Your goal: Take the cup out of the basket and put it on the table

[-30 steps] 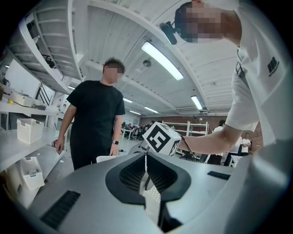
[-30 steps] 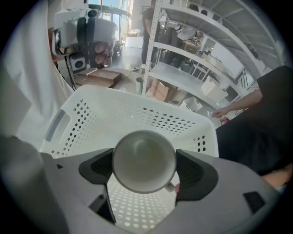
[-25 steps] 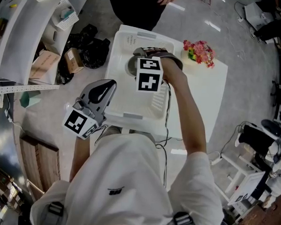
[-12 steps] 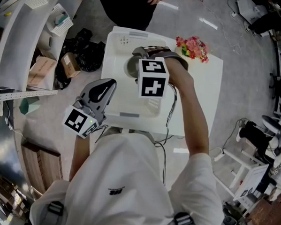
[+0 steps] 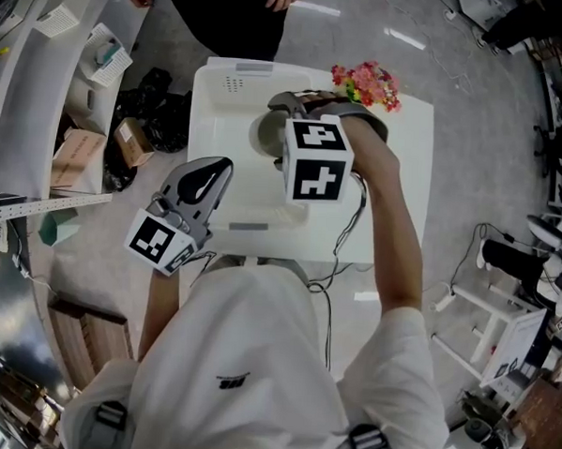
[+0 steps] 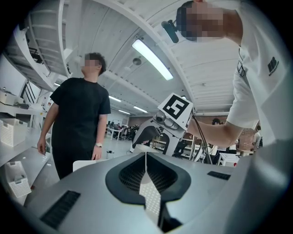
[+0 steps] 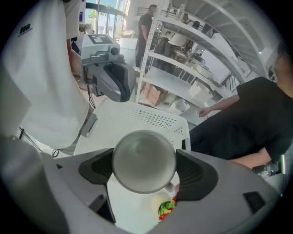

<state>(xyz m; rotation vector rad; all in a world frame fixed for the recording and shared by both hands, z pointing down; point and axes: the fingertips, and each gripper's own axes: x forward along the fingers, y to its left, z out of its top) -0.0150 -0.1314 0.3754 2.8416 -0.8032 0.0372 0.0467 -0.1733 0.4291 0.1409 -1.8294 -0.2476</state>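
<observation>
Your right claw [image 7: 144,167] is clamped on the cup [image 7: 143,155]: in the right gripper view the two dark pads press its left and right sides at the centre of the frame, and its open, pale mouth faces the camera. The perforated white wall of the basket [image 7: 137,119] runs across the frame just above the cup. A small bunch of red and green flowers [image 7: 165,208] peeks out below it at the bottom centre. In the head view the cup [image 5: 264,135] shows as a grey round shape at the upper centre, over the right part of the white basket [image 5: 228,75], with your right claw [image 5: 285,105] around it and its marker cube just below. Whether the cup clears the basket's rim cannot be told from these views. The basket stands on the white table [image 5: 405,178], and the flowers [image 5: 364,82] lie on the table at the basket's upper right corner. Your left claw [image 5: 208,176] hangs at the centre left of the head view, beside the basket's lower left corner and apart from the cup. In the left gripper view its jaws are pressed together with nothing between them [image 6: 145,157]. A person in black [image 6: 78,119] stands at the left of that view.
</observation>
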